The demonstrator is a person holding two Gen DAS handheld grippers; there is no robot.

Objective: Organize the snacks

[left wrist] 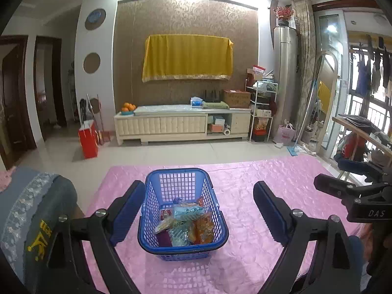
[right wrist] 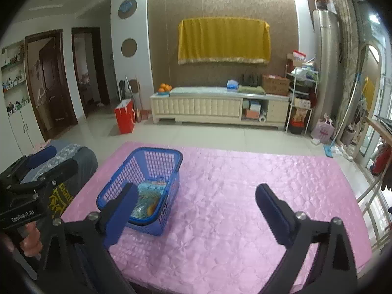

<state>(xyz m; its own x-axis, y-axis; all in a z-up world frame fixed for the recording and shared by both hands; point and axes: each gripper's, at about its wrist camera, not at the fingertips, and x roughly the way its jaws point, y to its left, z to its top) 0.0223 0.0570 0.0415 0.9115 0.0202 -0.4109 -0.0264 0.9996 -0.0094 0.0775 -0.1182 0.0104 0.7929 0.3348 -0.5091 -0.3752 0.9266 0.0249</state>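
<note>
Blue basket [left wrist: 182, 214] of snacks [left wrist: 186, 223] is sitting lengthwise straight ahead of the left gripper [left wrist: 198, 210], nearer than the right gripper [right wrist: 196, 214]; both are gaping wide, holding nothing.

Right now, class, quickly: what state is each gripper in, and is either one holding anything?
Left gripper: open, holding nothing; the blue basket sits beyond its fingers.
Right gripper: open, holding nothing, above the pink tablecloth.
</note>
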